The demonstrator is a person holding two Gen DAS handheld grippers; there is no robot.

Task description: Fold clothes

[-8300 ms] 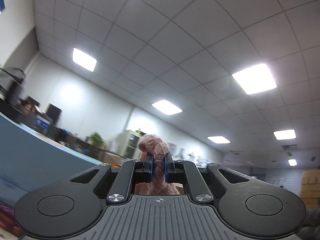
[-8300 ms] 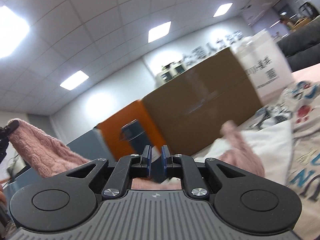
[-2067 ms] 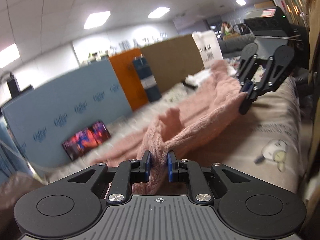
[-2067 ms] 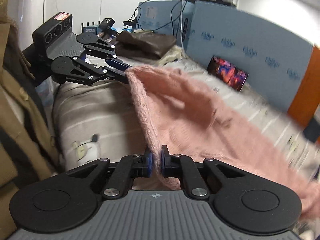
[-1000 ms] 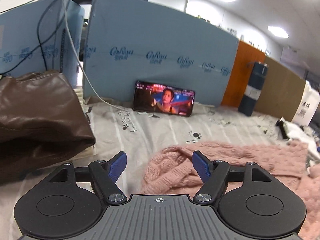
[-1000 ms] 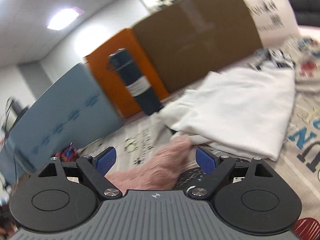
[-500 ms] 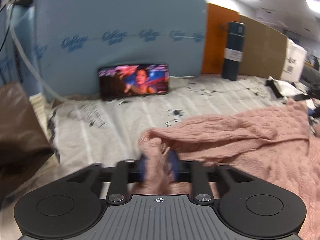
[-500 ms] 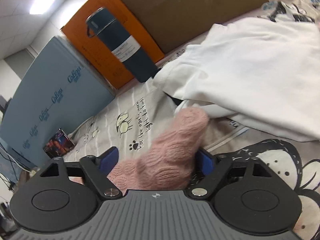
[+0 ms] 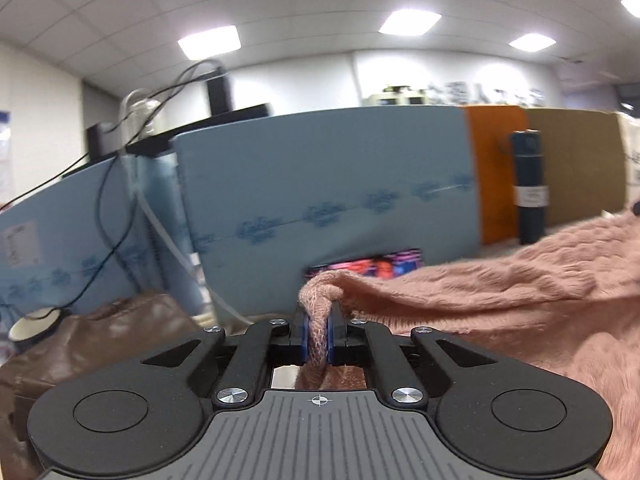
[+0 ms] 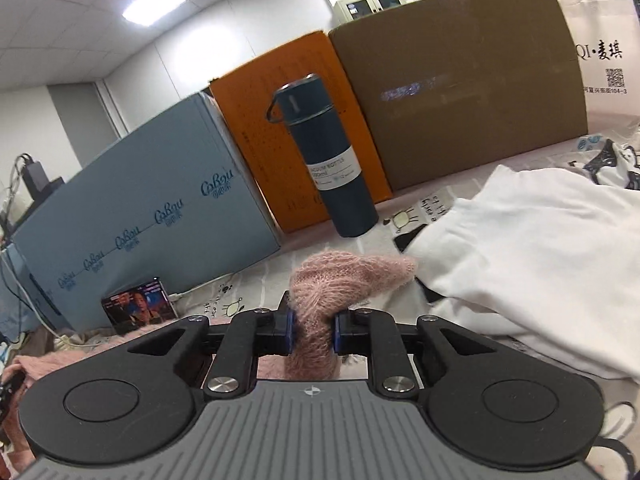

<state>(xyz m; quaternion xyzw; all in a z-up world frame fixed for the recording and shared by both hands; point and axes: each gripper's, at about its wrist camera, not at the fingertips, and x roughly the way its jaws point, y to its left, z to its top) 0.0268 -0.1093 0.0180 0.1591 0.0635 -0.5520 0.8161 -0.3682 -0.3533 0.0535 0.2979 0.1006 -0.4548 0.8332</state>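
I see pink sweater [image 9: 500, 292] stretched off to right, above printed sheet [image 10: 256, 280]. My left gripper [image 9: 317, 334] pinches its bunched edge tight; my right gripper [image 10: 313, 330] clamps sleeve end beside white garment [image 10: 540, 256].

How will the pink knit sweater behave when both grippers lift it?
Likely floppy: the pink sweater sags away from the left gripper. Probably light, since a bunched pinch in the right gripper holds it. The fuzzy knit looks grippy, not slippery, though it may stretch.
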